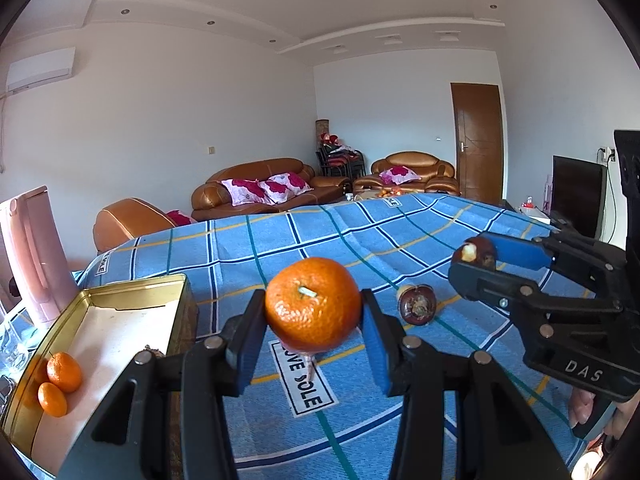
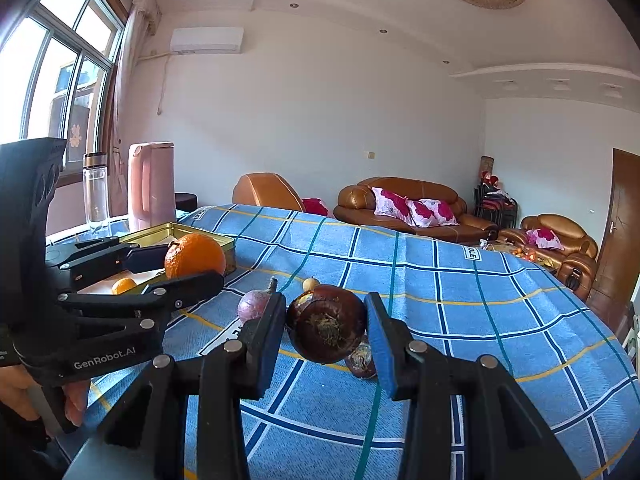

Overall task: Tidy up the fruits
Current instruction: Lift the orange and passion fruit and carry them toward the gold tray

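Covering desk, blue checked cloth [image 1: 360,236]. Gold tin [image 1: 132,292] lies left of left hand-held gripper [image 1: 314,334], two small oranges [image 1: 58,382] inside near corner. Left hand-held gripper pinching large orange [image 1: 313,304] above cloth. Right hand-held gripper [image 2: 326,330] pinching dark brown fruit [image 2: 326,328], raised. Second dark fruit [image 1: 418,305] rests on cloth between both hand-held grippers.

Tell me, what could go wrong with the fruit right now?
1. The orange is pinched only at its sides by the left hand-held gripper above the cloth, so it might slip out.
2. The brown fruit in the right hand-held gripper could drop onto the fruit lying below it.
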`<state>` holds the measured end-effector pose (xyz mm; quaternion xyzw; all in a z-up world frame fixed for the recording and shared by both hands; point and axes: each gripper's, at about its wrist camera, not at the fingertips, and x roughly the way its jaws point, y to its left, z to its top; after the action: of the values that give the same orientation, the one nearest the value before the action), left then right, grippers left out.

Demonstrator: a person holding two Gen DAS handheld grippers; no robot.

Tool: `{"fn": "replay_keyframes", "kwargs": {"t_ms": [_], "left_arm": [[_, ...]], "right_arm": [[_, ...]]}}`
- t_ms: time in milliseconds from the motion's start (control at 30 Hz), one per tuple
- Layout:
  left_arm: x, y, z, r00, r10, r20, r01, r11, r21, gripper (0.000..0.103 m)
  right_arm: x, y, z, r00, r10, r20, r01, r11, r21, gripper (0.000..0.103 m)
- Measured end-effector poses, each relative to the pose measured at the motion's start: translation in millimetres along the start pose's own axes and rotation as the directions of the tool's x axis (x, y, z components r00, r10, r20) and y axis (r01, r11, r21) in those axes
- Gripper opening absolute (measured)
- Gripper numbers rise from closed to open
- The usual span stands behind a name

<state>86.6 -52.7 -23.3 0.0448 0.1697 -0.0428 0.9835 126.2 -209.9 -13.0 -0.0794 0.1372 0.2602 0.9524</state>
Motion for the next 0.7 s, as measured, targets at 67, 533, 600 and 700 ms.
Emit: {"fn": "replay_keyframes", "kwargs": {"t_ms": [67, 533, 600, 700], "left_arm": [[0.7, 3.6, -0.1, 1.000, 0.006, -0.005, -0.006, 1.000, -0.006, 0.047], [-1.5, 21.2, -1.8, 0.999, 0.041, -0.010, -0.041, 0.999, -0.031, 0.047], [-2.4, 24.5, -2.1, 0.999, 0.047, -0.010, -0.047, 0.998, -0.035, 0.047], [-3.6, 29.7, -2.7, 0.998, 0.059, -0.010, -0.059, 0.997, -0.040, 0.047]], "right_arm": [[2.1, 2.7, 0.7, 1.000, 0.006, -0.001, -0.006, 1.000, -0.005, 0.042], [15.4, 26.6, 5.4, 0.999, 0.049, -0.008, -0.050, 0.998, -0.032, 0.042], [17.1, 28.9, 6.3, 0.998, 0.056, -0.008, -0.057, 0.998, -0.034, 0.042], [19.3, 33.6, 7.0, 0.998, 0.066, -0.010, -0.067, 0.997, -0.038, 0.042]]}}
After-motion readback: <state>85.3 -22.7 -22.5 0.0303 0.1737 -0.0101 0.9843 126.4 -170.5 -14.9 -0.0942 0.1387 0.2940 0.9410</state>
